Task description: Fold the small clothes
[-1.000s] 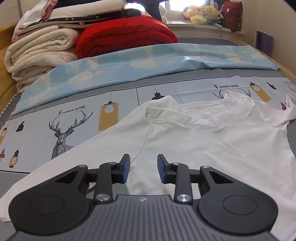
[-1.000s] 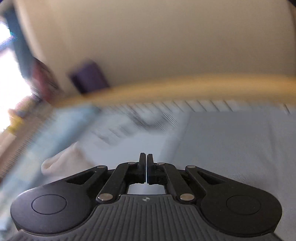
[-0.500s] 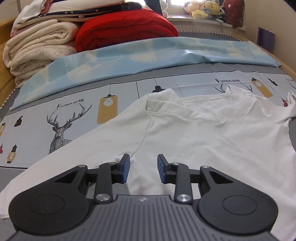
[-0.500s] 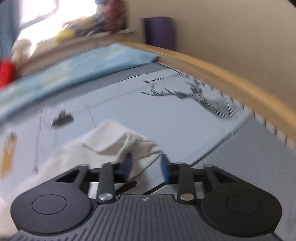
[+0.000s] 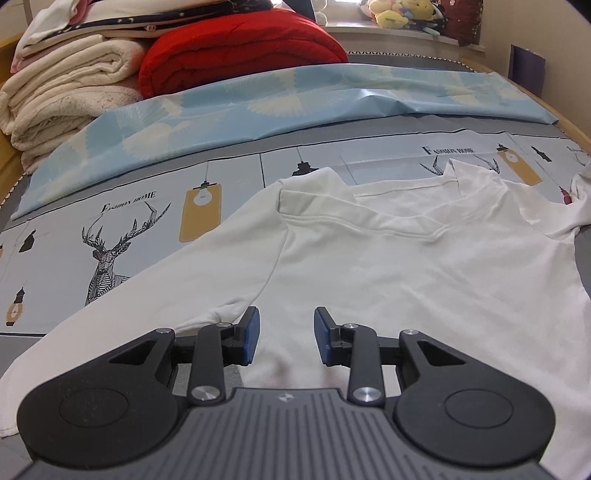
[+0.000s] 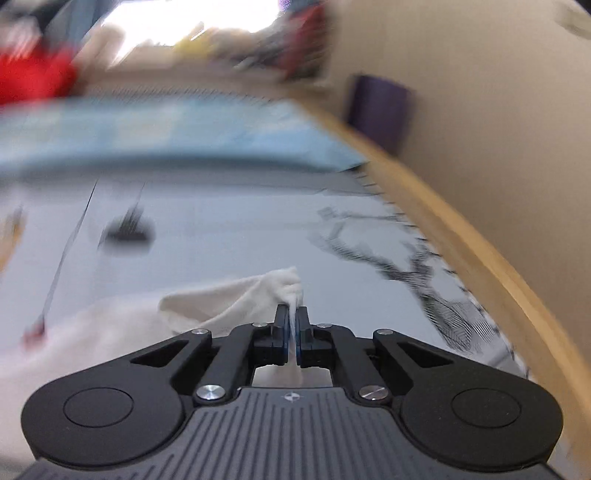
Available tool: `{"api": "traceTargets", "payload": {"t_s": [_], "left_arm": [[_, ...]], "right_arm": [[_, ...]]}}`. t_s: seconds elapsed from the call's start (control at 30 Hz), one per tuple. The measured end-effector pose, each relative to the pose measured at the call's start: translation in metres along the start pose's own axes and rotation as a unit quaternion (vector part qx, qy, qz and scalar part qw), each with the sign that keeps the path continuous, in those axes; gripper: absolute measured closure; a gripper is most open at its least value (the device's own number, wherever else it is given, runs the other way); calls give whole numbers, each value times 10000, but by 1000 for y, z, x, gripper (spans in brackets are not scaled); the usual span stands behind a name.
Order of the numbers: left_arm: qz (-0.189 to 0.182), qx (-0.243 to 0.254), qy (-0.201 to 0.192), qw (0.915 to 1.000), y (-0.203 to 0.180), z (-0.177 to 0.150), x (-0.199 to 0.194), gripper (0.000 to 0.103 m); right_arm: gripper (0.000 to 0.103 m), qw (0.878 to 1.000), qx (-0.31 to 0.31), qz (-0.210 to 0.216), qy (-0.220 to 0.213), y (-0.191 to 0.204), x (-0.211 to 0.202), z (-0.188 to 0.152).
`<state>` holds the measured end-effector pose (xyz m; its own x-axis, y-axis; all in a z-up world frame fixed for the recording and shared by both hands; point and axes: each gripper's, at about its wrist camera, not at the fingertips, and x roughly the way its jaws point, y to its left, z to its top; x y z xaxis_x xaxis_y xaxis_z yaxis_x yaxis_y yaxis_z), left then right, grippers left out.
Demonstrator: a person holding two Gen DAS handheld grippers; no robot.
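Observation:
A white long-sleeved shirt (image 5: 406, 266) lies spread, collar away from me, on a printed bed sheet (image 5: 129, 206) with deer and lamp motifs. My left gripper (image 5: 286, 325) hovers over the shirt near its left armpit, jaws apart and nothing pinched between the blue pads (image 5: 251, 332). In the blurred right wrist view, my right gripper (image 6: 291, 314) is shut on a bunched end of the shirt's white sleeve (image 6: 236, 299), which rises in a peak between the pads. The shirt's lower part is hidden behind the gripper bodies.
Folded cream blankets (image 5: 66, 92) and a red quilt (image 5: 240, 48) are stacked at the head of the bed behind a light blue sheet (image 5: 295, 99). Plush toys (image 5: 399, 11) sit on the sill. A wooden bed rail (image 6: 461, 229) runs along the right, with a purple object (image 6: 380, 107) by the wall.
The right gripper swung round from the wall toward the bed, stood open over the sleeve end half a second ago, and has now closed on it. The left gripper has barely moved.

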<state>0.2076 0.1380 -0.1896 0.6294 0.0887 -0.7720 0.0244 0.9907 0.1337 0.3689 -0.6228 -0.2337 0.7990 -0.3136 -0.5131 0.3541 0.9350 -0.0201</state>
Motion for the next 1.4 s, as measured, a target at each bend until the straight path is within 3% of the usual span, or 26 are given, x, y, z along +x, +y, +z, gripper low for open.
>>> {"api": "traceTargets", "payload": {"t_s": [0.1,0.2,0.23,0.3,0.33,0.43,0.57,0.63,0.73,0.87,1.0,1.17,1.23,1.33,1.4], "left_arm": [[-16,-9,2,10000,0,-1,-1,67],[-52,-67,27,10000,1,-1,-2,67],[-75,-98,32,9999,2,-1,-3,67],[-153,-178,49,9997,4,0,-5,66],[-223,-201,70,9995,5,0,-6,66],[-436,-318,216,9983,5,-6,-6,65],[-730,-567,622,9938,6,-22,8,65],[-883,-751,1101,9871,7,-37,23,65],[-683,-641,1810,9790,8,-65,43,65],[-659,-531,1701,9818,19,-83,22,65],[-1009,-1130,1910,9698,50,-112,-14,65],[-1304,-1793,1998,9544,73,-168,-58,65],[-1391,-1984,2070,9478,70,-190,-66,66],[-1212,-1783,2056,9546,60,-209,-76,69],[-1068,-1514,1985,9624,53,-217,-83,83]], "right_arm": [[101,9855,1596,-499,-276,-42,-22,-12],[101,9531,2819,-1097,96,-76,-30,-39],[101,9475,2929,-1227,385,-81,-27,-48],[100,9482,2770,-1362,754,-82,-26,-60],[100,9516,2617,-1440,724,-79,-32,-59],[96,9466,2617,-1761,666,-75,-59,-51],[92,9638,2176,-1404,634,-46,-110,-36],[86,9725,2060,-845,688,-26,-140,-30],[79,9792,1891,45,732,13,-198,-25],[68,9726,1718,1174,1035,80,-279,-39],[61,9548,1413,1941,1751,130,-338,-93],[61,9324,1159,1741,2947,156,-354,-173],[61,9324,857,1532,3158,164,-355,-191],[61,9397,381,1300,3139,171,-363,-208],[61,9442,223,1213,3053,173,-371,-211]]}}
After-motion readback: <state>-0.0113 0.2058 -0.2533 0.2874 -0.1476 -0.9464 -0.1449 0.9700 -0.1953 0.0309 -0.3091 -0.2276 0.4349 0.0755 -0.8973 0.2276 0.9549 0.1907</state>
